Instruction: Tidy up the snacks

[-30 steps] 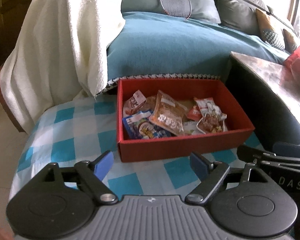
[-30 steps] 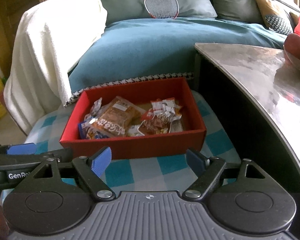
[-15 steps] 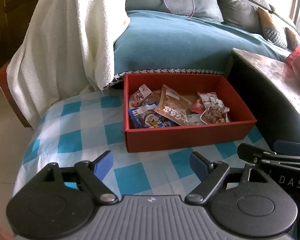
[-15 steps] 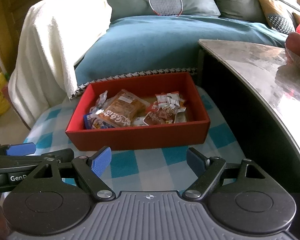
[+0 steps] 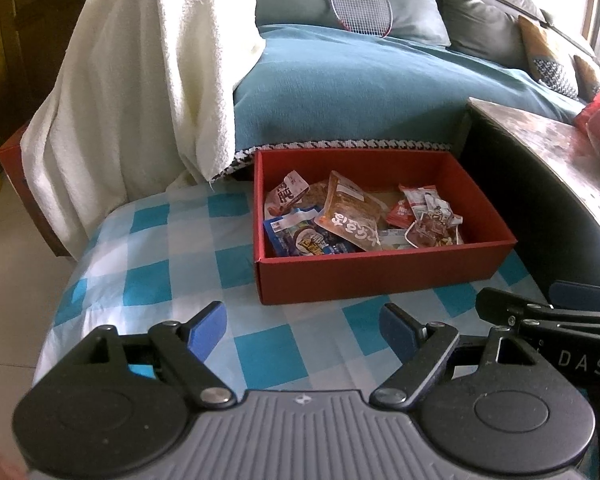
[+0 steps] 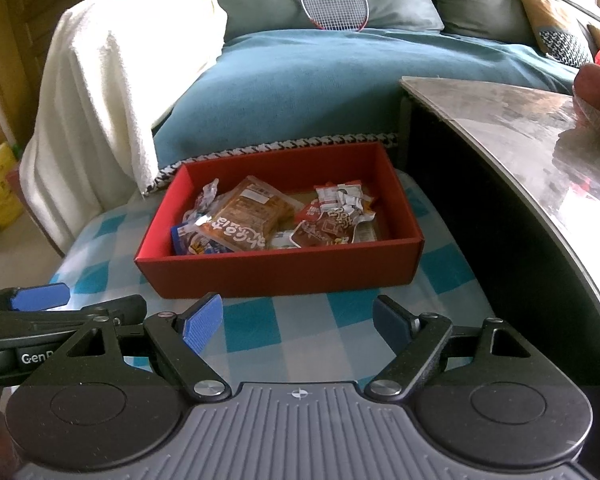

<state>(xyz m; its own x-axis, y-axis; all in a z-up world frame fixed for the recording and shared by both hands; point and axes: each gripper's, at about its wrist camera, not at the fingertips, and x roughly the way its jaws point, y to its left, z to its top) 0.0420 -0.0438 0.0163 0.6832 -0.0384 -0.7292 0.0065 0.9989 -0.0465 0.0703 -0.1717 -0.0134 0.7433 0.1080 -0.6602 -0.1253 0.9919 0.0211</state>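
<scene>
Blue-padded, your left gripper [image 5: 302,322] and right gripper [image 6: 298,318] hung spread and empty over checked cloth [image 6: 256,330], red box [image 6: 284,270] of snack packets [image 6: 242,218] at twelve o'clock, teal sofa [image 6: 324,88] behind, badminton racket [image 6: 334,4] farthest.

You have one red box [image 5: 380,276] in front of you, holding roughly six snack packets [image 5: 352,216]; the heap overlaps, so the exact count is unclear. You see two rackets [image 6: 334,2], one white towel [image 5: 140,80], and two hand-held grippers [image 5: 300,326], [image 6: 298,320].
</scene>
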